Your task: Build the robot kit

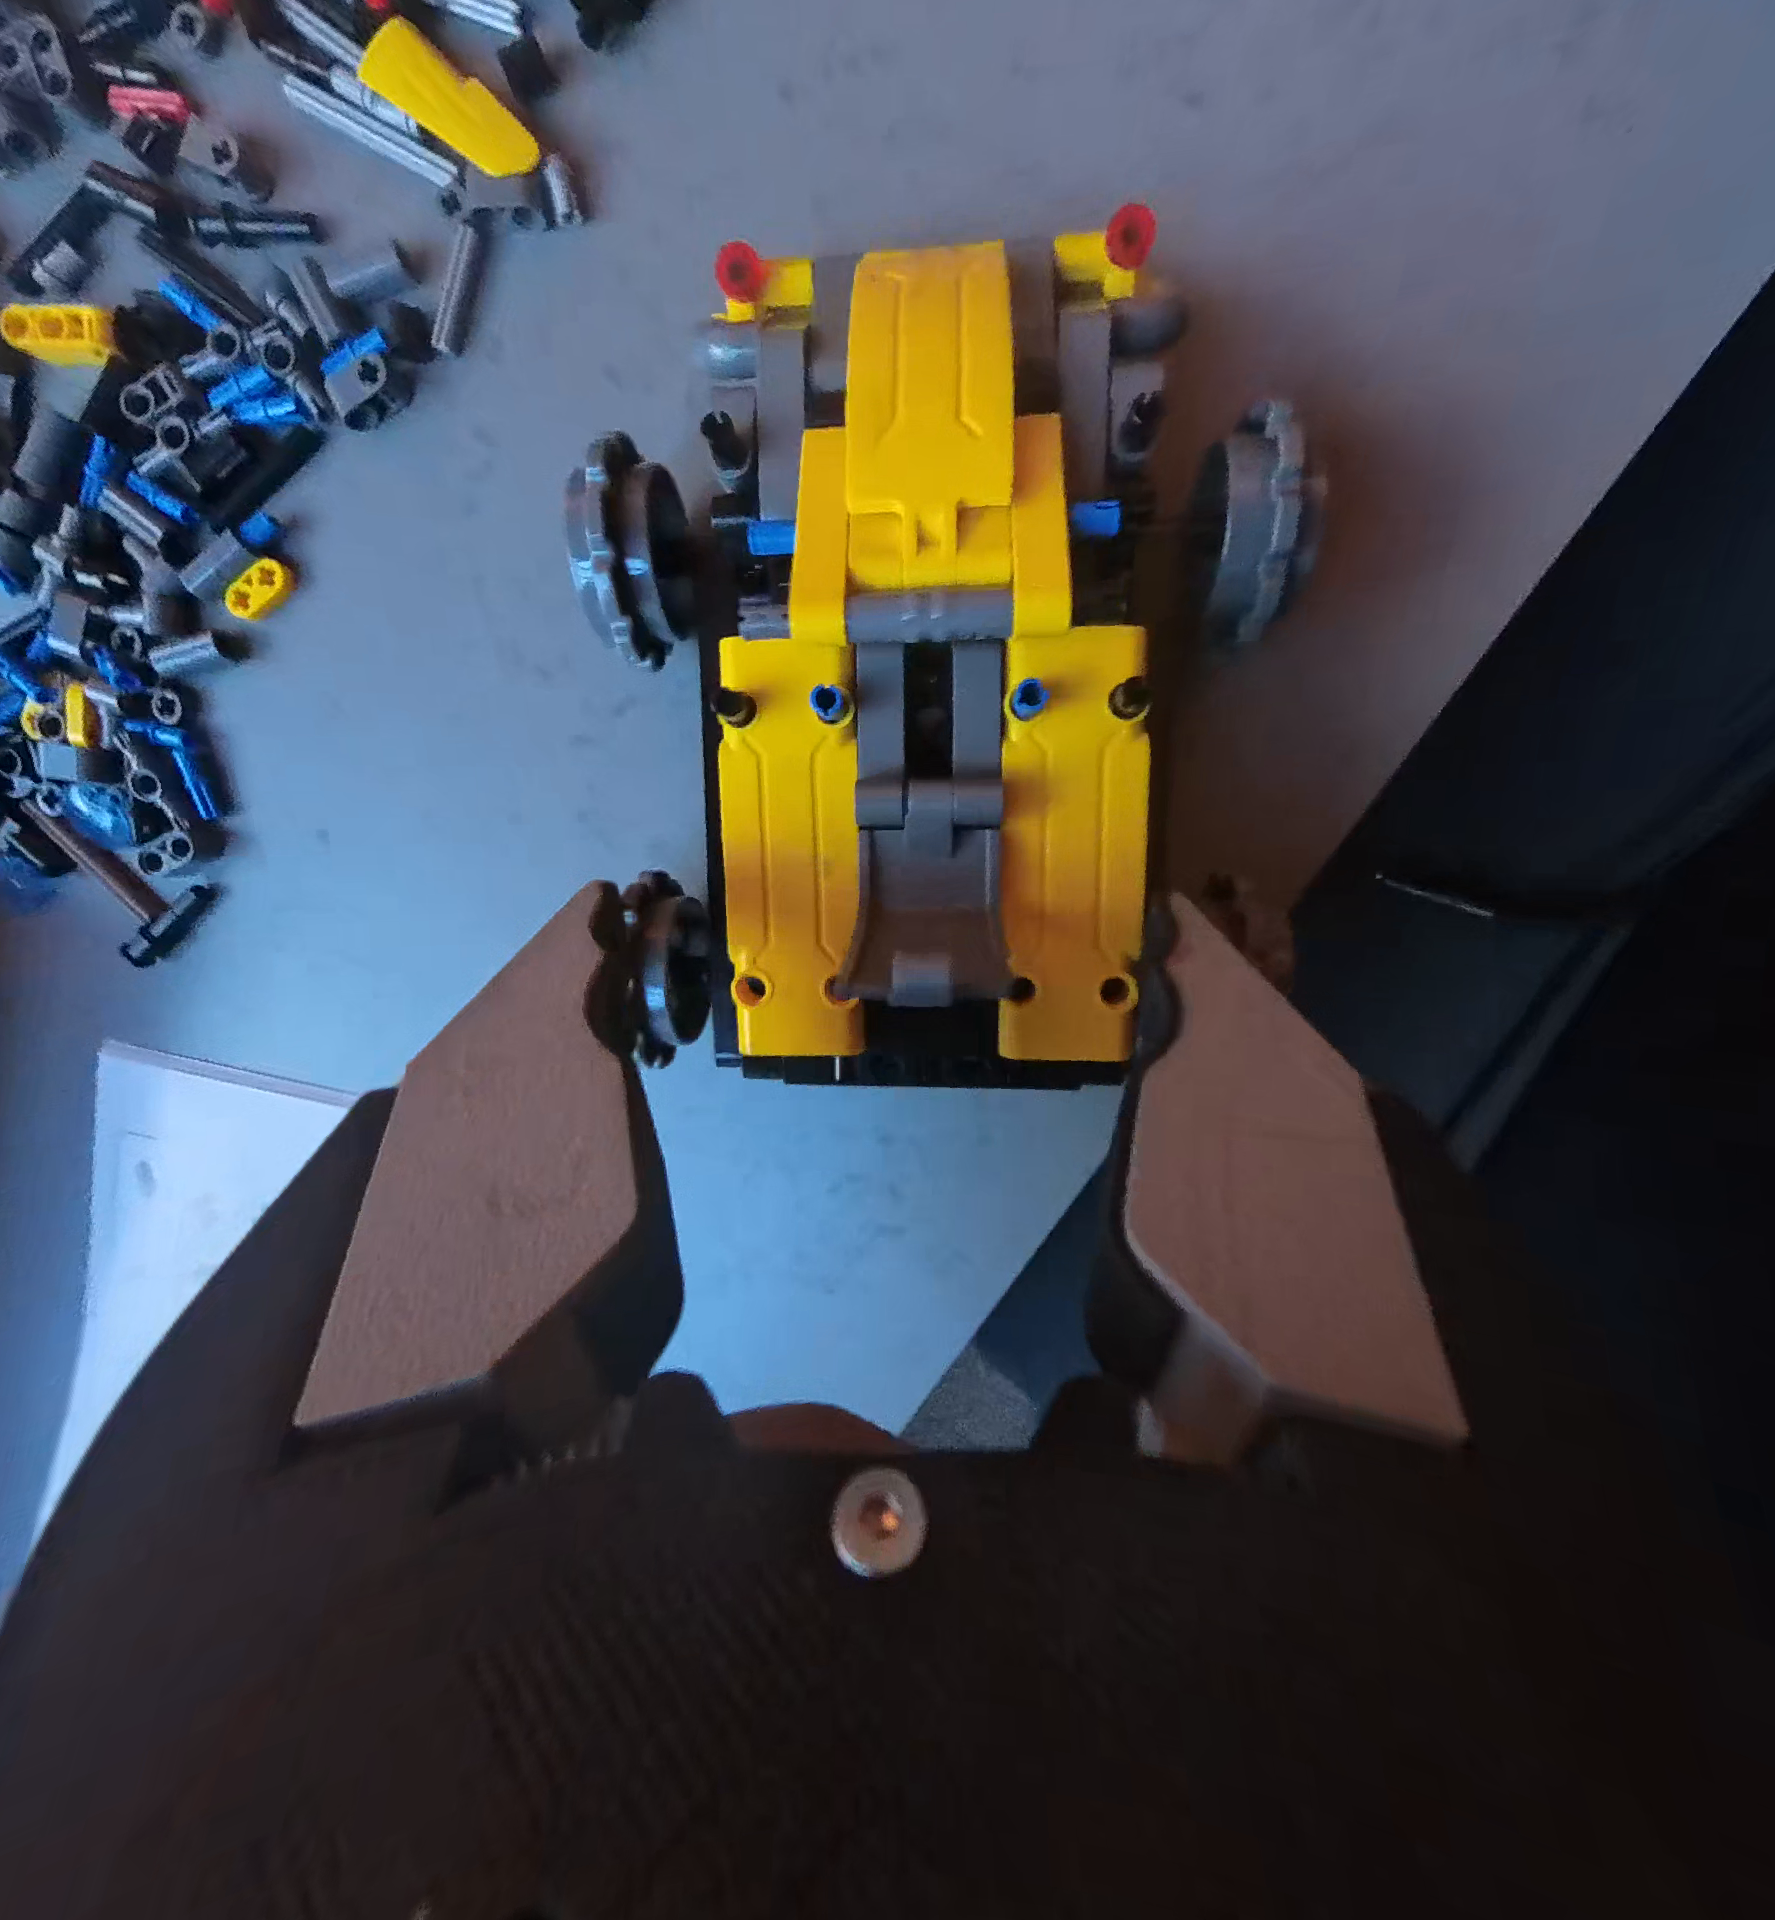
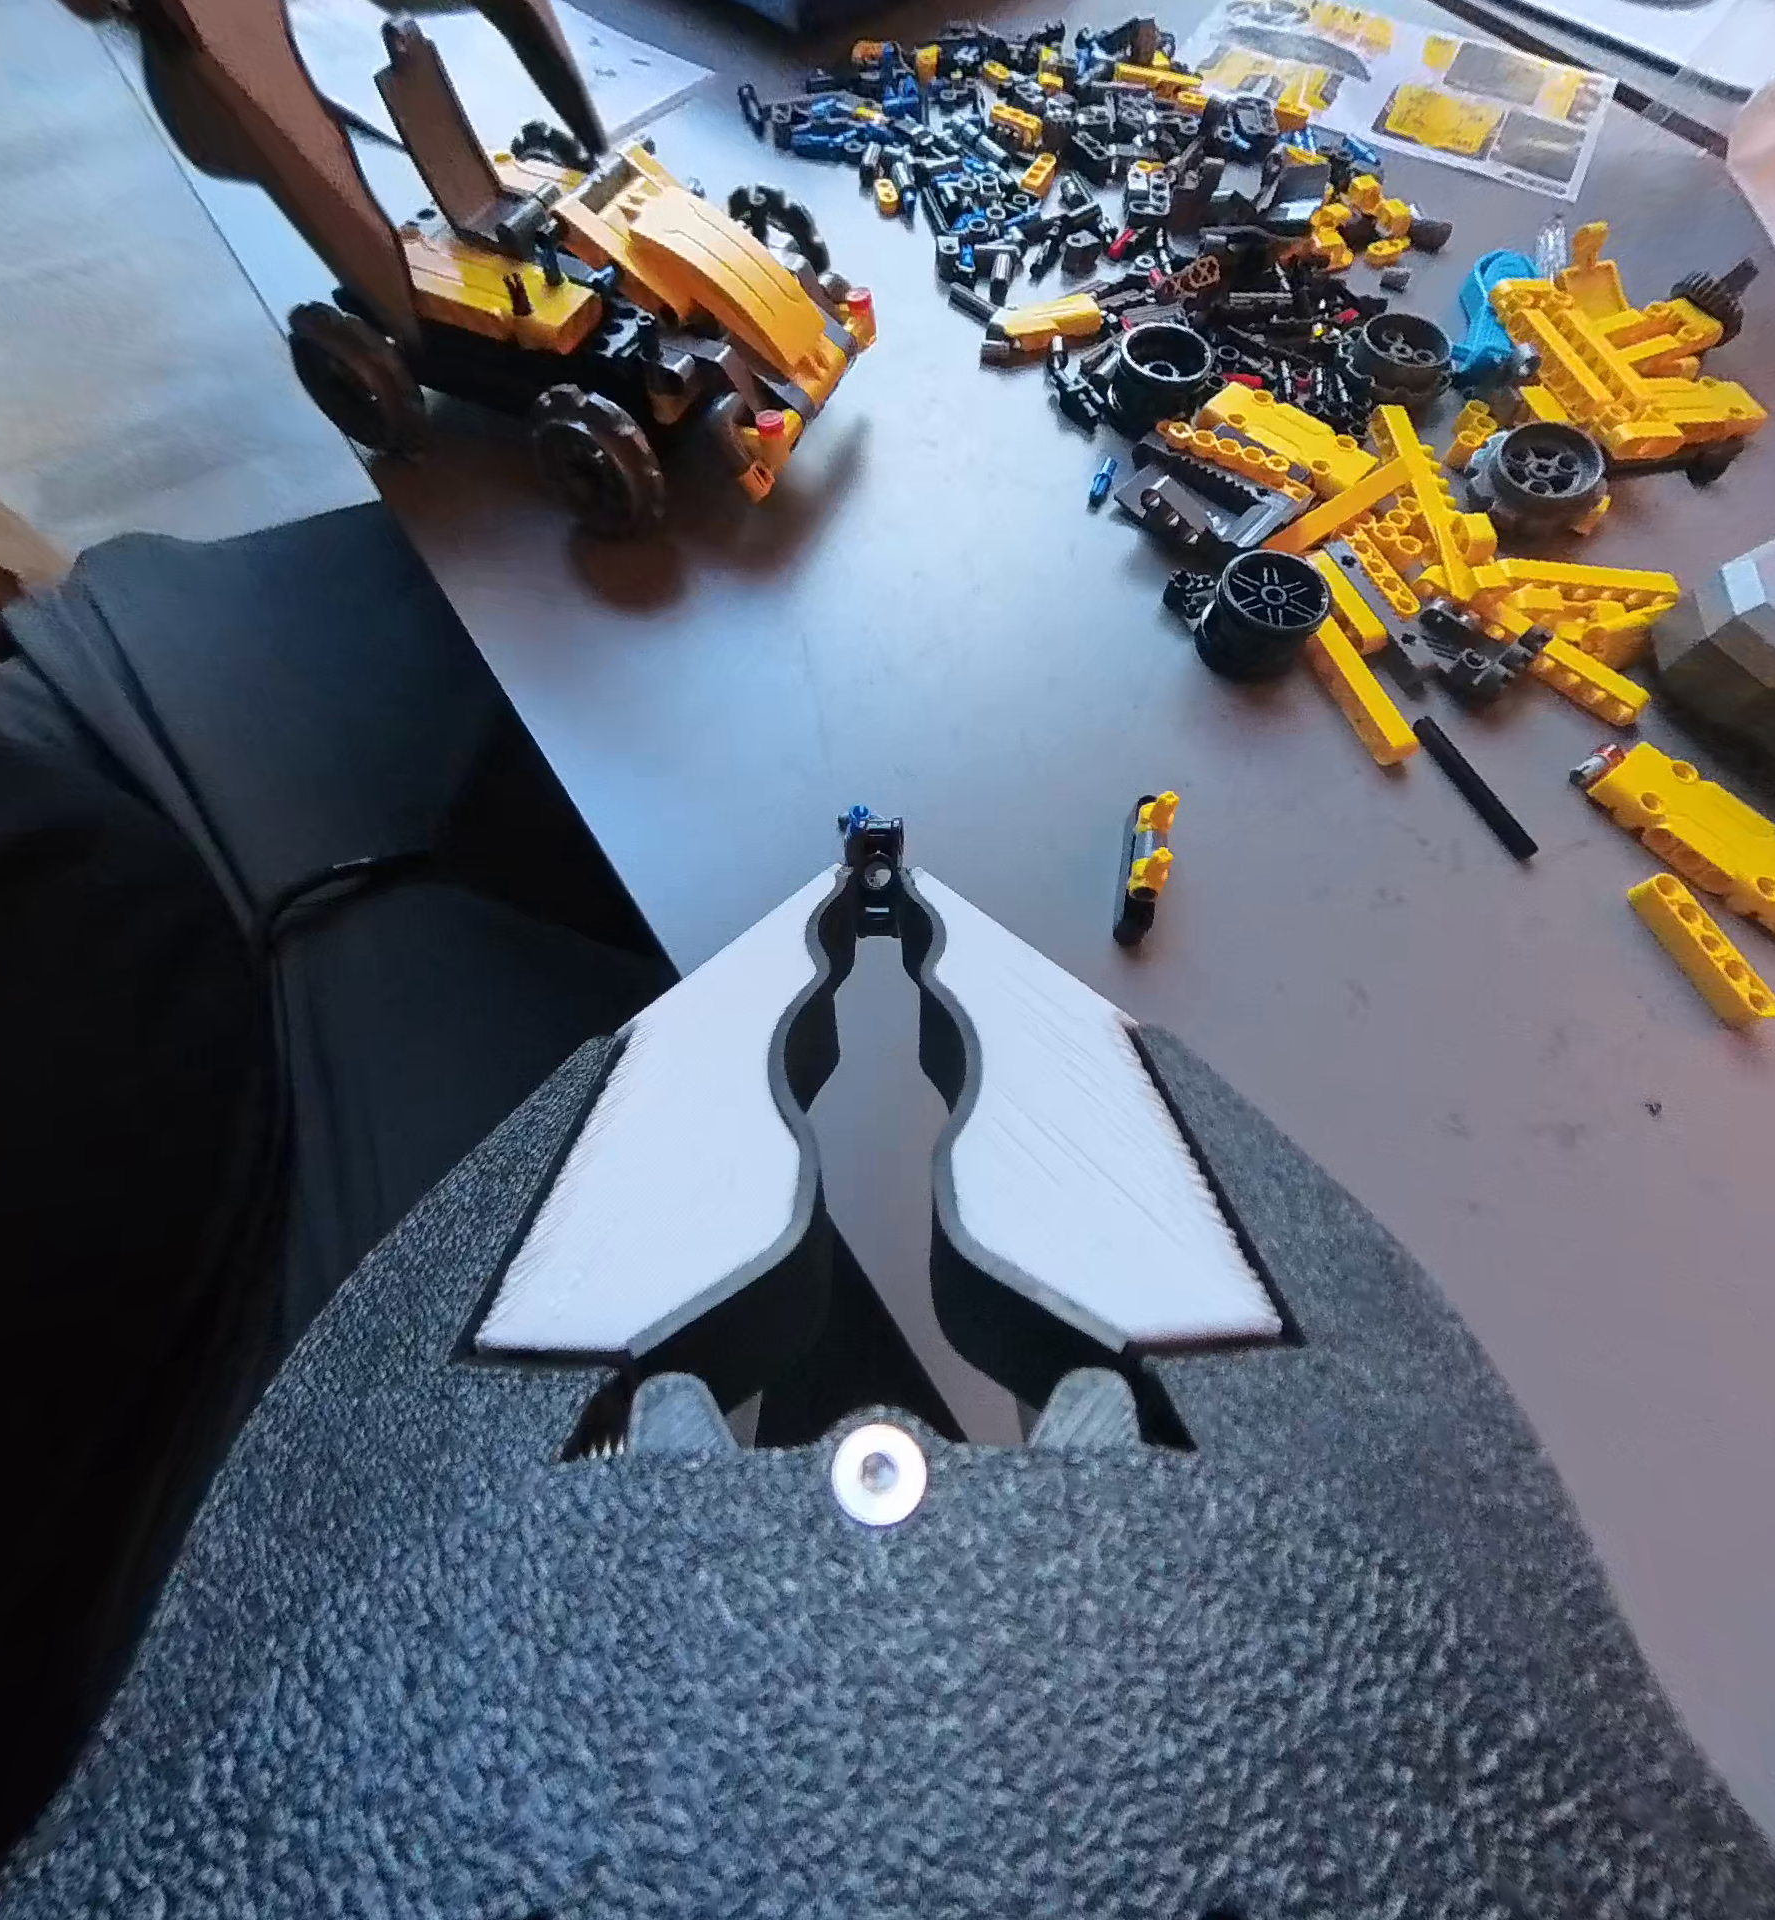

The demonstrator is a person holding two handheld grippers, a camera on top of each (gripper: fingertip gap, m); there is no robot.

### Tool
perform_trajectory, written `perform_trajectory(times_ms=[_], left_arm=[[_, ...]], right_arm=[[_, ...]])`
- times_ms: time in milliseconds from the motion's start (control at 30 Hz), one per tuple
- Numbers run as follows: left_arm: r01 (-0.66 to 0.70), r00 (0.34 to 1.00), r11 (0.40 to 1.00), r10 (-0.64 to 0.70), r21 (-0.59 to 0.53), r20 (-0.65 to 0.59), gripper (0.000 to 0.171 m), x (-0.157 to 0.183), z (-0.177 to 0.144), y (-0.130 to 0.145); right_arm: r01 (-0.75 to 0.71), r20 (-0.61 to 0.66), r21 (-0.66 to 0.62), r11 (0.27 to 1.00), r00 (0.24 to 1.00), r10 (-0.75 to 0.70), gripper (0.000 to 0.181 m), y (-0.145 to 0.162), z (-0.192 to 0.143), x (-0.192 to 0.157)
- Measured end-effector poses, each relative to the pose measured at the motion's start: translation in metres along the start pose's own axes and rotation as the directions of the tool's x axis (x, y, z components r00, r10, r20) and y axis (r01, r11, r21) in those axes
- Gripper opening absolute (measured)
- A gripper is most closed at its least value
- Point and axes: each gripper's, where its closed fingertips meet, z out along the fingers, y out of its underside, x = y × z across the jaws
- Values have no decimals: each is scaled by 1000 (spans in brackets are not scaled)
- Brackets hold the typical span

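Currently: left gripper [image 1: 888, 966] spread wide around rear end of yellow toy car [image 1: 930, 665], one finger against the rear wheel [image 1: 670, 966] at 9 o'clock, the other against the body side at 3 o'clock. Looks like a clamp across the car's width, probably to steady it on the grey table [image 1: 447, 935]; firm squeeze versus mere contact cannot be told. Car stands on its wheels, nose toward 12 o'clock, near the table edge at 3 o'clock.

Right gripper [image 2: 875, 883] closed on a small black connector [image 2: 872, 847] with a blue pin on top, pinched at the very fingertips so most of the part sticks out free. Held above the table, well apart from the car at 11 o'clock in right wrist view.

Loose parts pile [image 2: 1278, 312] at 1 to 2 o'clock: yellow beams, black wheels, blue pins. Short black-and-yellow piece [image 2: 1143, 868] lying alone just beside the fingertips at 3 o'clock. Printed instruction sheet [image 2: 1402, 94] beyond the pile.
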Motion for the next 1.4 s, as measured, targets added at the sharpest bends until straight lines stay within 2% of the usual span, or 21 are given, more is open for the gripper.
perform_trajectory(times_ms=[67,167,400,467,533,633,800,900,1000,1100,1200,1267,1400], left_arm=[[-40,999,999,40,-10,-2,89,3,1,-5],[-91,996,995,92,-32,19,92,1,2,-13],[-123,985,986,106,-116,-137,84,10,11,-12],[-139,982,982,120,-128,-143,84,9,12,-14],[-157,981,978,139,-136,-133,82,5,13,-16],[-182,983,971,173,-158,-66,80,-19,12,-17],[-132,991,977,130,-166,-22,80,-60,16,-20],[-144,989,977,146,-159,-2,78,-63,12,-21],[-161,985,982,166,-95,46,77,-58,-2,-32],[-166,985,986,165,16,44,79,-35,-19,-55],[-185,973,962,208,200,-100,65,26,-20,-93],[-240,940,939,288,248,-182,55,68,3,-108],[-296,888,916,368,272,-276,58,111,52,-129]], right_arm=[[-4,-2,6,1000,1000,4,6,-1,-2,0],[-13,-1,14,1000,1000,13,6,-1,-3,1],[-19,2,23,1000,1000,19,6,0,-6,1],[-23,7,25,999,1000,23,6,0,-6,1],[-25,10,23,999,1000,25,7,1,-5,0],[-24,18,19,1000,1000,24,7,2,-4,-1],[-22,27,9,1000,999,22,7,4,0,-3],[-20,22,-2,1000,1000,20,7,7,1,-2],[-38,21,-4,999,999,38,7,9,0,2],[-66,31,3,998,997,66,6,9,1,6],[-97,50,16,995,994,96,6,8,3,9],[-122,64,21,992,991,120,6,8,5,10],[-126,60,16,992,990,125,7,11,5,9]])
